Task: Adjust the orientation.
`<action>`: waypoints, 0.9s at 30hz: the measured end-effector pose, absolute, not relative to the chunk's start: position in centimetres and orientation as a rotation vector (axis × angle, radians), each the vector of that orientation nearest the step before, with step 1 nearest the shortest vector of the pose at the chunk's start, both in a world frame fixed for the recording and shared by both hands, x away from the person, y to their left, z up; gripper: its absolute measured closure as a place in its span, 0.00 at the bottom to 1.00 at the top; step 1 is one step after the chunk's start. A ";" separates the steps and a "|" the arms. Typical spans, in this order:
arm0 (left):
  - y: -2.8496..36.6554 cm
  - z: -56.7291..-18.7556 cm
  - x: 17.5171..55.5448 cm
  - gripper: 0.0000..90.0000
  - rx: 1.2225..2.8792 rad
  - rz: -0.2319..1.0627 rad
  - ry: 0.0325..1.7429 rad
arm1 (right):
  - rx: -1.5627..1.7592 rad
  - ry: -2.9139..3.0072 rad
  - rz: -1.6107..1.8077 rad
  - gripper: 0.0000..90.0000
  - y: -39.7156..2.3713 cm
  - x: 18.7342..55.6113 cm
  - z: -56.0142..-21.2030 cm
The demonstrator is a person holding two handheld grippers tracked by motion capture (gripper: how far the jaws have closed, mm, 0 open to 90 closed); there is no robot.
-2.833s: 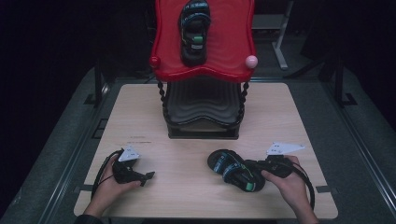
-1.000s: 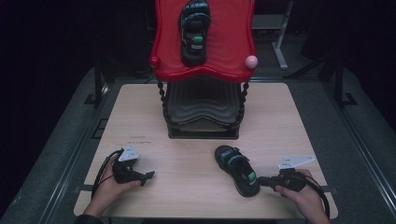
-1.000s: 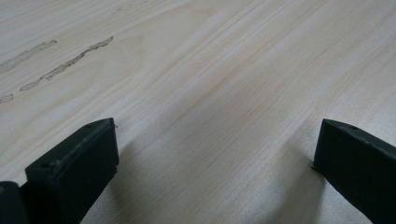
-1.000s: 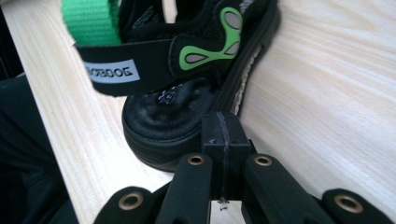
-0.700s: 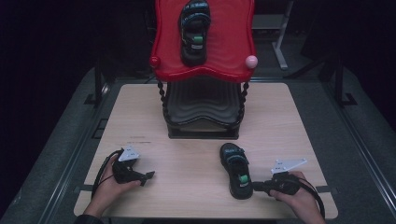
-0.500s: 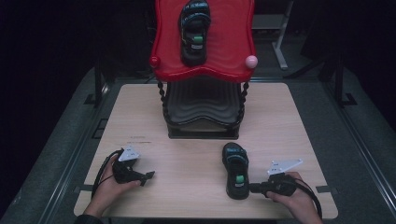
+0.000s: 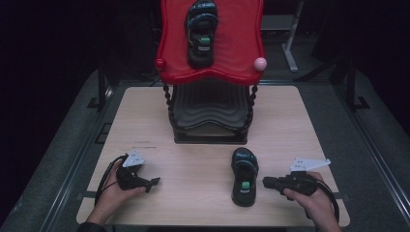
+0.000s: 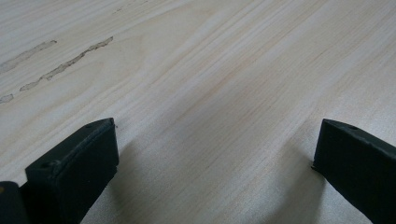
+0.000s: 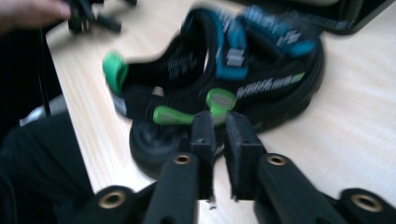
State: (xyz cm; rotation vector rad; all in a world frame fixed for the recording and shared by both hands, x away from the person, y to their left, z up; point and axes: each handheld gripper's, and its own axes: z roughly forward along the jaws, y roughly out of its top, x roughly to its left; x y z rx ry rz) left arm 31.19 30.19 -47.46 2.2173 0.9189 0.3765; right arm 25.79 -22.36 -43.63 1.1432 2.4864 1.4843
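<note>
Holding position: my right gripper [image 7: 266,182] sits near the table's [image 7: 193,159] front right corner, its tips just beside the sandal's [image 7: 244,176] right flank.
Sandal on table: a black sandal with blue straps and green tabs lies flat on its sole near the middle of the table's front edge, toe toward the red rack [image 7: 241,43], heel toward me.
Second sandal: its mate [image 7: 201,31] rests on the red top shelf of the rack at the table's back edge.
Right fingers: in the right gripper view the fingers [image 9: 204,135] stand almost together with a thin slit between them and nothing clamped; I read them as closed and empty.
Left fingers: my left gripper [image 7: 153,181] rests by the table's front left corner, fingers [image 8: 74,163] spread wide over bare wood, holding nothing.
Risk, shove: with closed tips this near the sole, I judge any further push would slide or spin the sandal toward the front edge and perhaps off it.
Risk, bad grip: if I nip just the green tab [image 9: 219,100] or a soft strap, the sandal would probably hang crooked and swing, and could slip out on the way up.
Risk, rack: carried loosely to the rack, the sandal could knock its mate or the pink knob [image 7: 260,64].
Risk, view: the right gripper view is blurred, so I cannot tell whether the tips actually touch the sole.
</note>
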 end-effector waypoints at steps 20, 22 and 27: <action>30.2 -47.5 31.2 0.00 2.216 0.377 0.920 | 1.107 2.387 1.654 0.51 -18.6 29.9 -43.5; 30.2 -47.5 31.2 0.00 2.216 0.377 0.920 | 1.103 2.406 1.644 0.51 -18.1 30.3 -43.9; 30.2 -47.5 31.2 0.00 2.217 0.376 0.919 | 1.099 2.450 1.606 0.55 -17.7 30.5 -44.5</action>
